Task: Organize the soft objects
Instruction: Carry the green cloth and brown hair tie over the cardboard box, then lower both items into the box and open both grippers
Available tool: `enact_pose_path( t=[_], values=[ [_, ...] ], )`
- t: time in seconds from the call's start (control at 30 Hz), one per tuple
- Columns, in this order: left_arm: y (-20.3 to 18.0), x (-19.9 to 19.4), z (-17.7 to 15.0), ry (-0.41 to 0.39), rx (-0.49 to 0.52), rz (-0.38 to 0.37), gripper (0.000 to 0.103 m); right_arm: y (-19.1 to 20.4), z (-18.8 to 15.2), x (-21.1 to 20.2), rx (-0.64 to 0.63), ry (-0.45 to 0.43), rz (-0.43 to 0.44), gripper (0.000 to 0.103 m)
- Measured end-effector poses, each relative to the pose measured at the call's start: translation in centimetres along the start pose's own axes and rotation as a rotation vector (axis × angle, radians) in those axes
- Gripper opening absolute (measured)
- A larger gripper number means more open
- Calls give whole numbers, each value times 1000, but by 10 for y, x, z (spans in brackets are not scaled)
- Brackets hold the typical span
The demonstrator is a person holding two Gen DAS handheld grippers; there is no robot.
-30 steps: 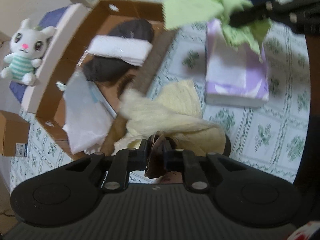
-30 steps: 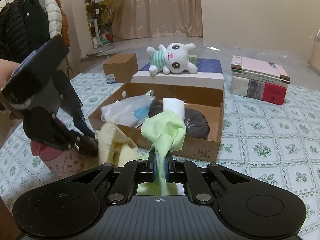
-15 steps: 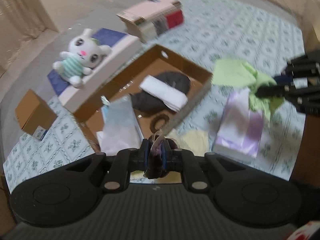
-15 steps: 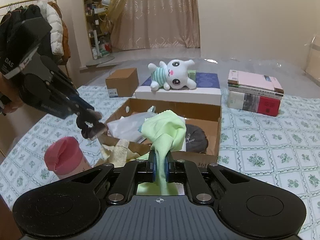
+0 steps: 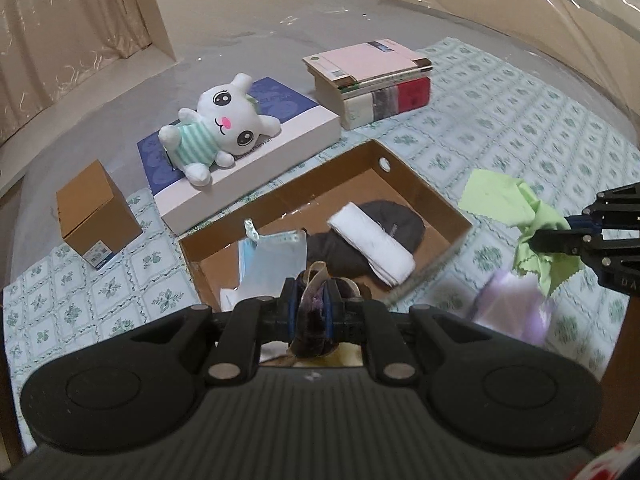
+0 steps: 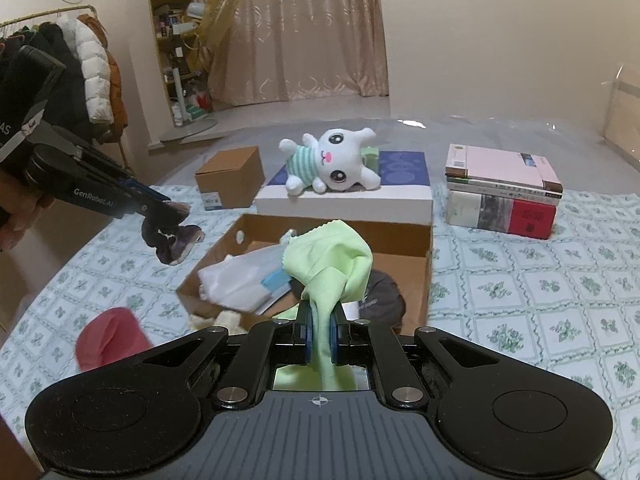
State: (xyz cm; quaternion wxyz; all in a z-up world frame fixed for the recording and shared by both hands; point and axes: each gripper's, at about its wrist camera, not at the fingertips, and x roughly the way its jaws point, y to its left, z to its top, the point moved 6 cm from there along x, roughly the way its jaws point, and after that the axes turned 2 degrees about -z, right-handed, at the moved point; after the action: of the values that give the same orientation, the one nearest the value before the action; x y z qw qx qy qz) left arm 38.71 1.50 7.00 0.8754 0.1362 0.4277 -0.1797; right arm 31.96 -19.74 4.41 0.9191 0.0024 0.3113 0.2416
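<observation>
Cardboard box point(image 5: 420, 188) holds white towel point(image 5: 370, 242); left fingers point(image 5: 289, 300) pinch scrunchie point(image 6: 172, 242), right fingers point(image 6: 306, 332) green cloth point(image 6: 328, 258).

At the lower right of the left wrist view, a lilac packet point(image 5: 516, 304) was smeared by motion blur and partly covered by the green cloth point(image 5: 520, 216). In the right wrist view, a pink-red object point(image 6: 108, 344) at the lower left was blurred past identification, and a cream fabric point(image 6: 218, 322) was largely hidden behind the cardboard box point(image 6: 428, 288). The lettering on the book stack point(image 6: 502, 192) was too small to be read.
</observation>
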Motion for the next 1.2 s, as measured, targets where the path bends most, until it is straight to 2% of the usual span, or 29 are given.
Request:
enact_pose_path(
  t=[0.4,0.53,0.6,0.83,1.03,1.2],
  values=[
    [2,84,6,60,-41,-34,12,-34,34,66,-14,28,-41,8],
    [2,105,6,80,-60,-52,24,-40,35,85,-11,46,-45,8],
    [2,108,5,75,-55,-44,28,-42,36,90,-6,48,-48,8],
    [8,97,3,36,-49,-21,28,-46,37,105,1,55,-51,8],
    [9,87,2,10,-50,-29,28,-58,36,124,16,65,-83,8],
    [11,82,3,-12,-62,-37,28,-62,38,139,33,35,-74,9]
  ],
)
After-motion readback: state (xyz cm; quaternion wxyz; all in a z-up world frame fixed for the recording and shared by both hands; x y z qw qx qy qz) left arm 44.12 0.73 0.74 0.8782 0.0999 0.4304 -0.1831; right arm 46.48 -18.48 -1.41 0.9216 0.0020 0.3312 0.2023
